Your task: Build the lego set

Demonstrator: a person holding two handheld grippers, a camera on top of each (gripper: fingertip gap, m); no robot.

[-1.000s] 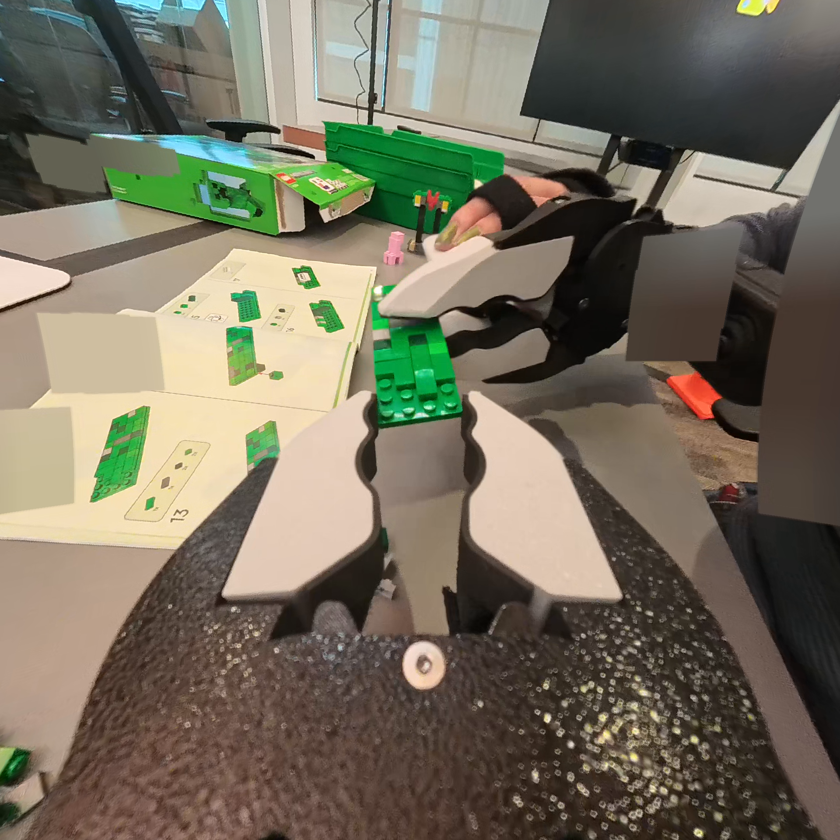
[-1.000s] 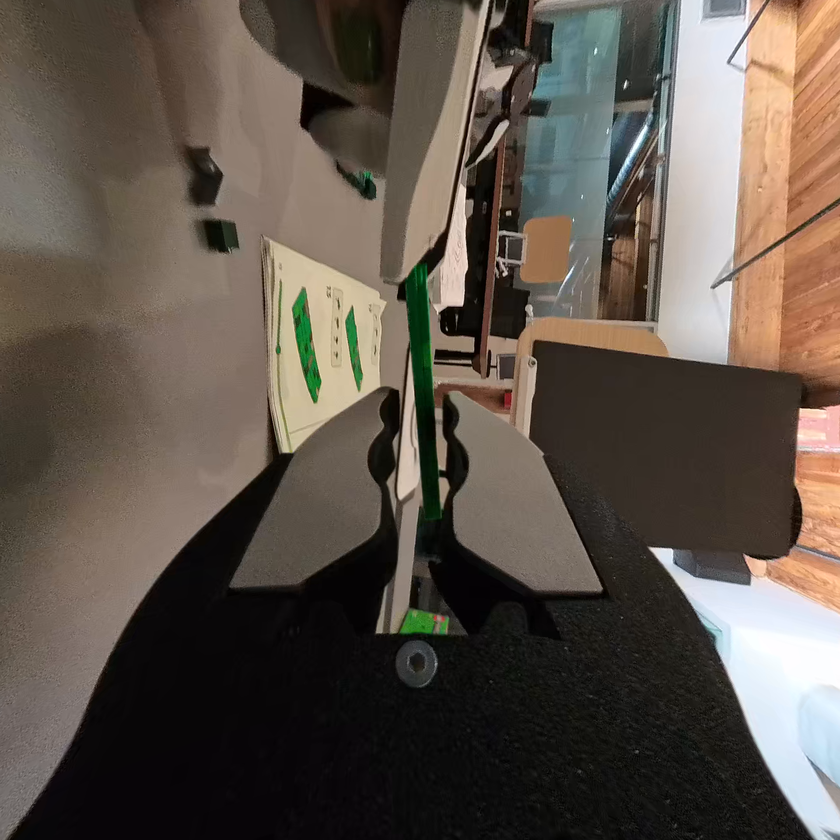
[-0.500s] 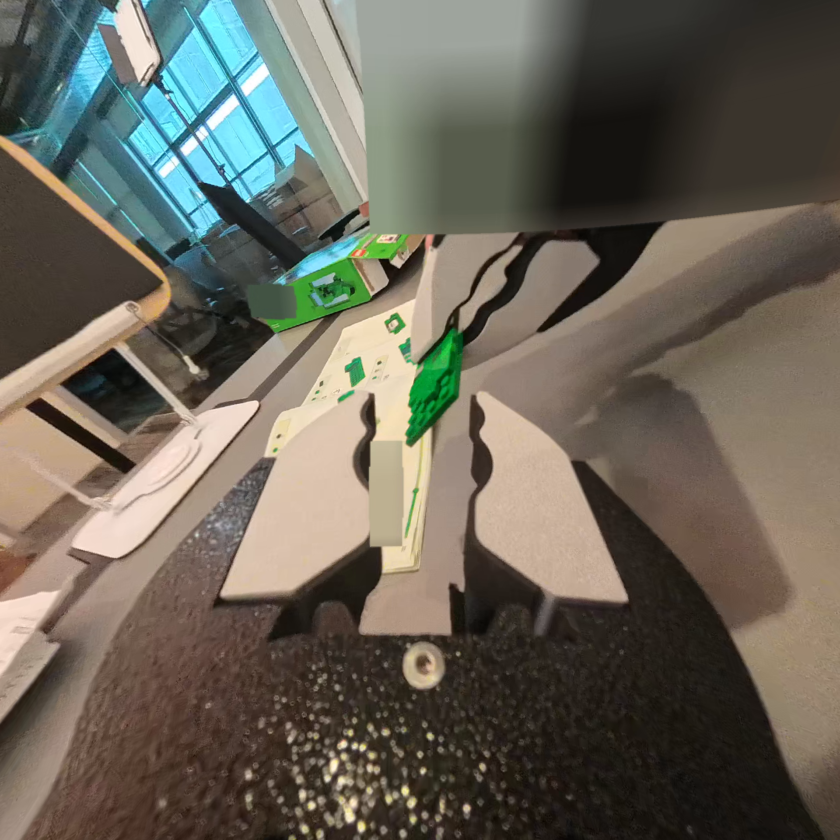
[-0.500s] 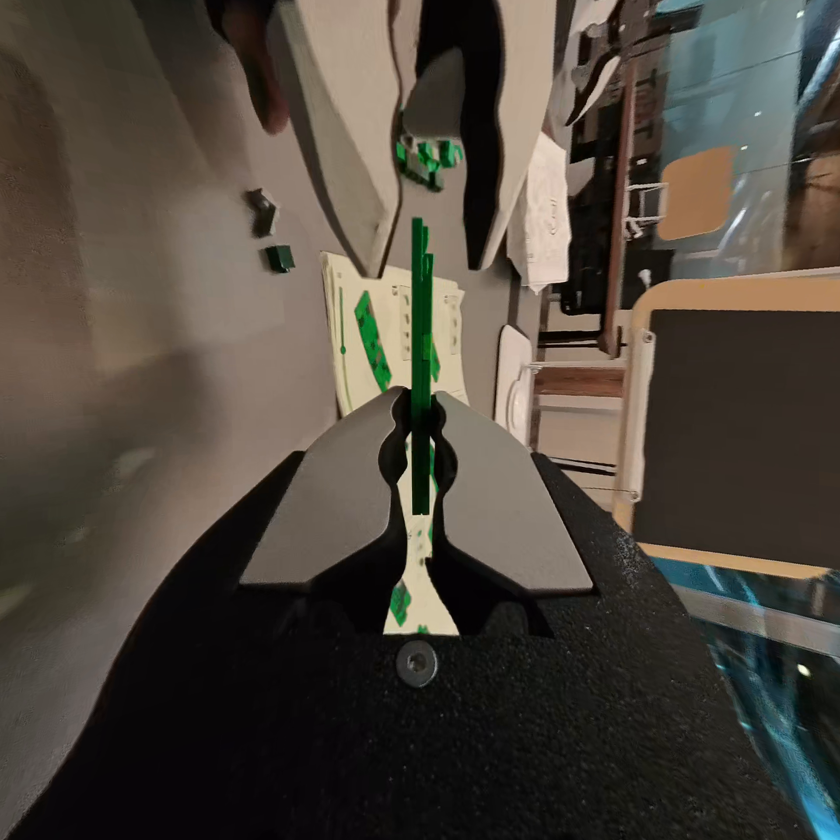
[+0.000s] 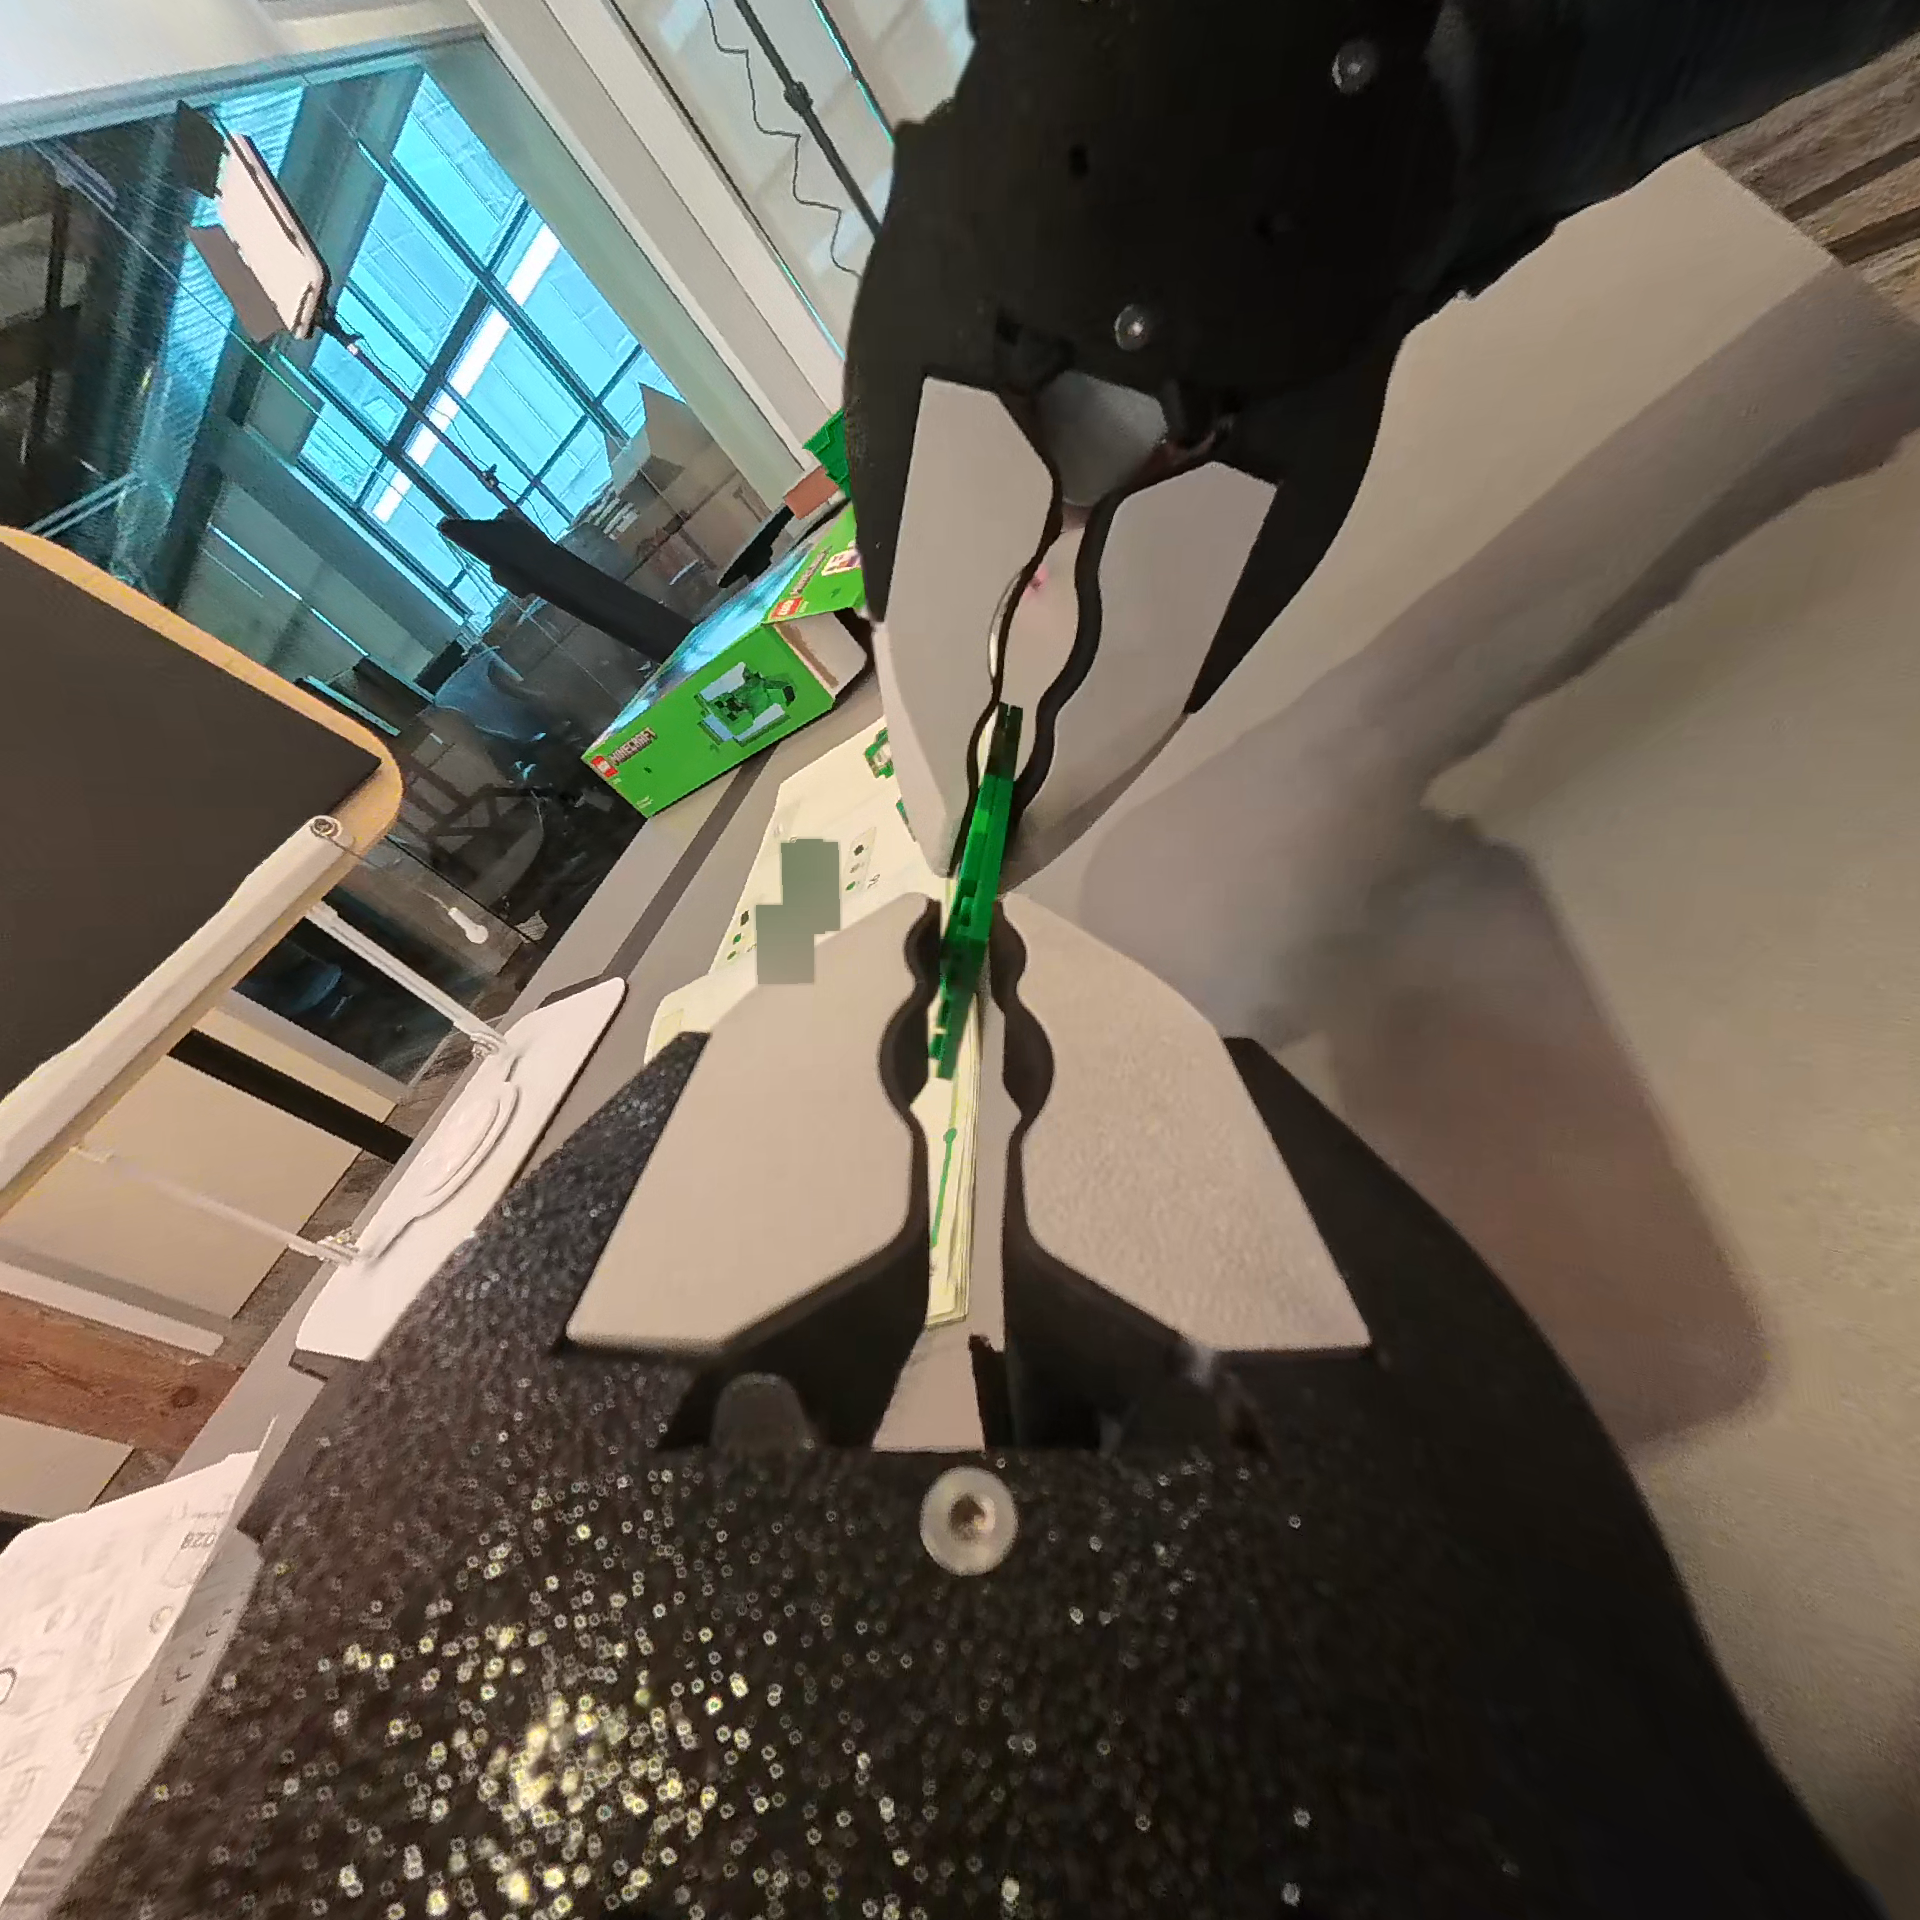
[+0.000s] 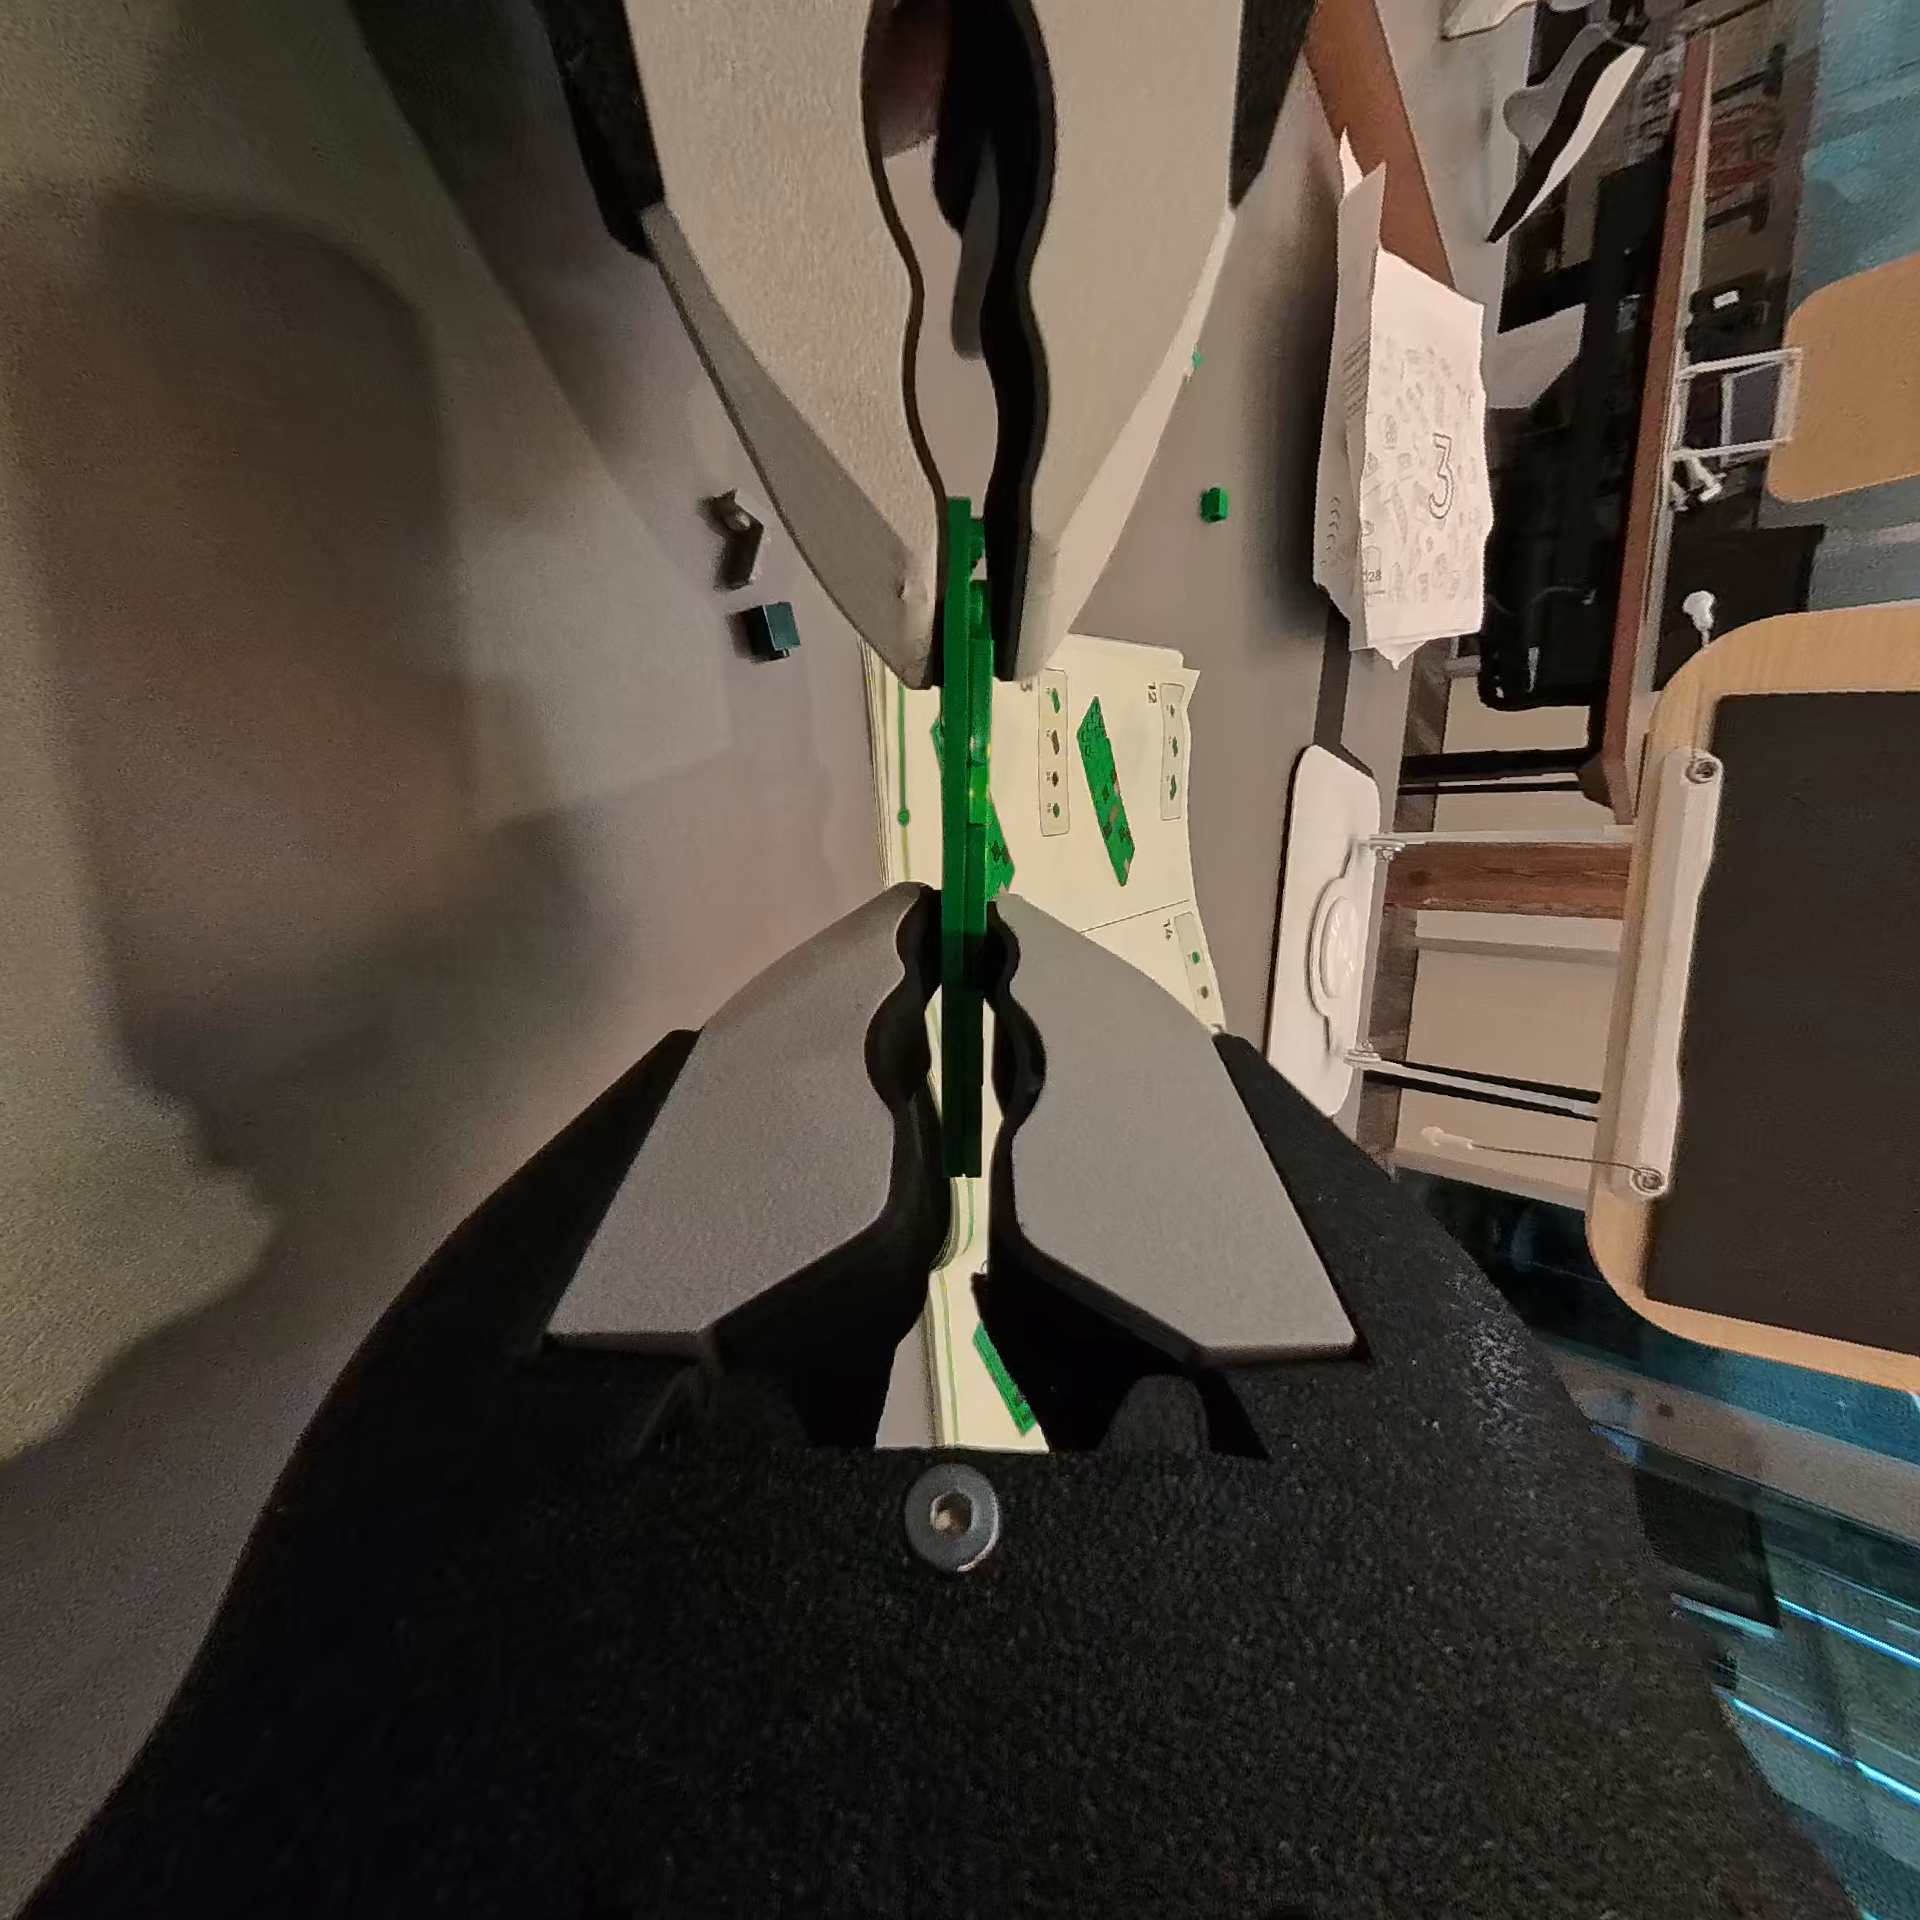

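Both tongs pinch the thin green flat lego plate assembly [image 6: 964, 831] edge-on from opposite ends: the left tongs [image 5: 966, 935] and right tongs [image 6: 961, 925] nearly closed on it, above the grey worktop [image 6: 416, 727] and paper instruction booklet [image 6: 1122, 790].

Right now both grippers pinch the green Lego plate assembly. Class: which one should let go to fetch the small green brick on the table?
Probably the left gripper: it pinches only the green plate assembly's end, while the right gripper holds it deeper between its fingers. The small green brick lies loose nearby.
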